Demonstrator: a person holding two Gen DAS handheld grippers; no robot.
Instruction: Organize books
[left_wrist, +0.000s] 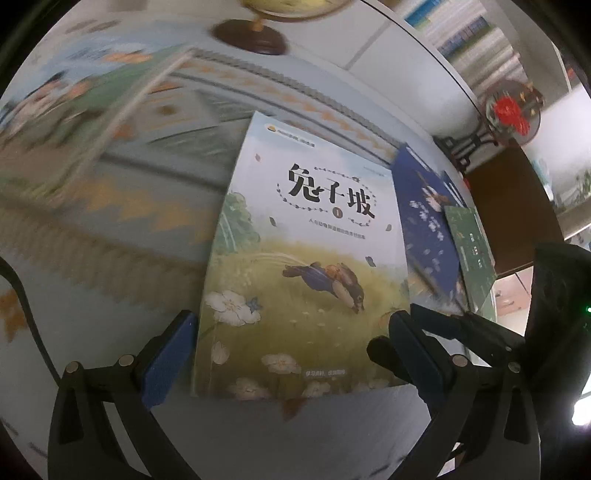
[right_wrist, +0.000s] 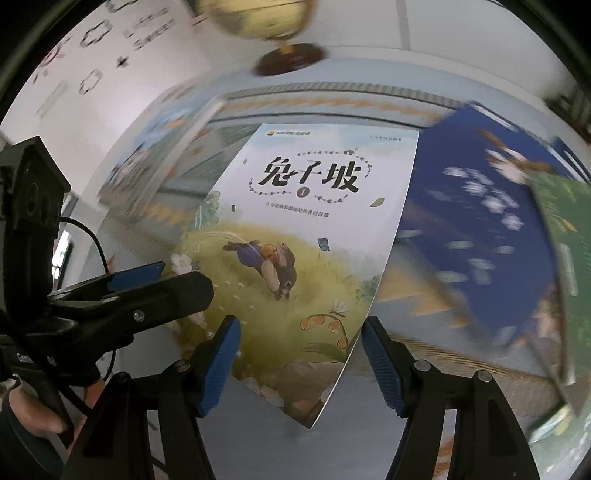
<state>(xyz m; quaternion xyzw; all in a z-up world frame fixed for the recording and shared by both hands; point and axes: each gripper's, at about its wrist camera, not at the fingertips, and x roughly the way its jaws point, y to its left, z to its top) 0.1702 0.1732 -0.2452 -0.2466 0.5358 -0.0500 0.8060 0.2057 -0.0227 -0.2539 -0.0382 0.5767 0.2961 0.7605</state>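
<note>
Blue pads (right_wrist: 218, 365) of the right gripper (right_wrist: 301, 369) stand apart astride the rabbit book's (right_wrist: 295, 229) lower corner, not pressing. Left gripper (left_wrist: 291, 363) spans its bottom edge, grip unclear. Blue book (right_wrist: 480, 229) lies at three o'clock, green book (right_wrist: 569, 236) beyond, globe (right_wrist: 291, 55) at twelve, on a patterned cloth (left_wrist: 110, 229).

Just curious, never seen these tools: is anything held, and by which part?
The rabbit book, lower end: left jaws seem to clamp its two side edges. Right jaws flank its corner; grip unclear.
</note>
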